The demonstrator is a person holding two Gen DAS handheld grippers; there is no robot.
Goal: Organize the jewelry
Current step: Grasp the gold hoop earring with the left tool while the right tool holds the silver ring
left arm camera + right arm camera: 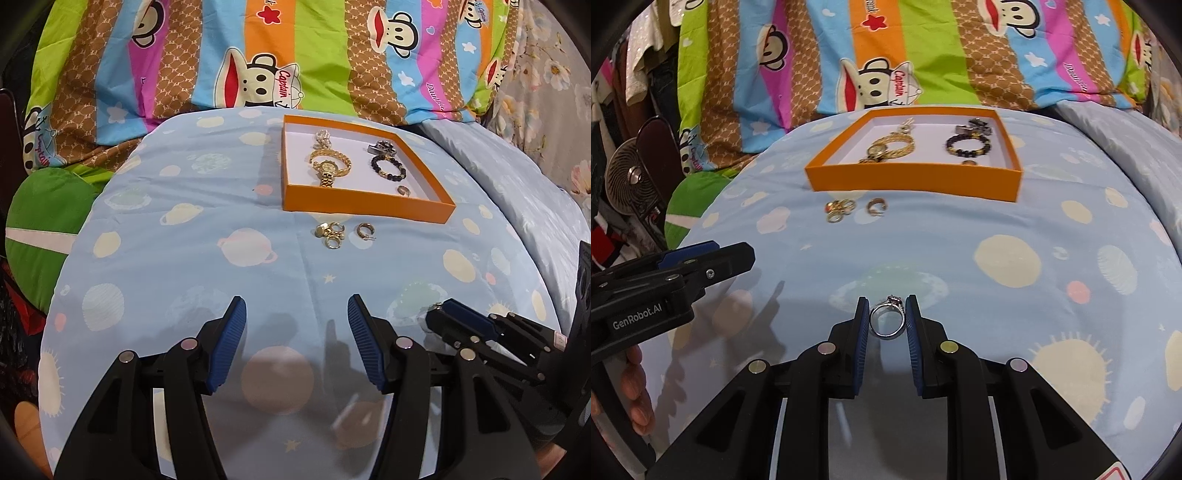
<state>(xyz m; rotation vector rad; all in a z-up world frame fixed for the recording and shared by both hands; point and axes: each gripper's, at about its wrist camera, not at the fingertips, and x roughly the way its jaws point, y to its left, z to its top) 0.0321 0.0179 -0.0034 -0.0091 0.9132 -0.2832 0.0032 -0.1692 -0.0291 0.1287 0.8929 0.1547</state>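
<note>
Right wrist view: right gripper (887, 314) jaws pinch a silver ring (887, 320) (left gripper (296, 317) jaws gape empty).

Right gripper (886, 321): matt black plastic arms, blue ribbed rubbery pads (862, 332), shiny round metal pins at the joints; between its pads a ring (887, 320), polished silver metal, glossy, small dark stone on top; left gripper (295, 325): same matt black plastic, ribbed blue pads, jaws apart; bedsheet (184, 258) under both: smooth light blue cloth, slight sheen, printed; ahead of the grippers, a tray (364, 208): matt orange card walls, white paper-like floor; in it a watch (328, 168), glossy gold metal links; beside that a bracelet (388, 168), dark glossy beads; earrings (332, 232) just short of the tray: shiny gold metal; blanket (258, 55) beyond: soft matt printed cloth.
</note>
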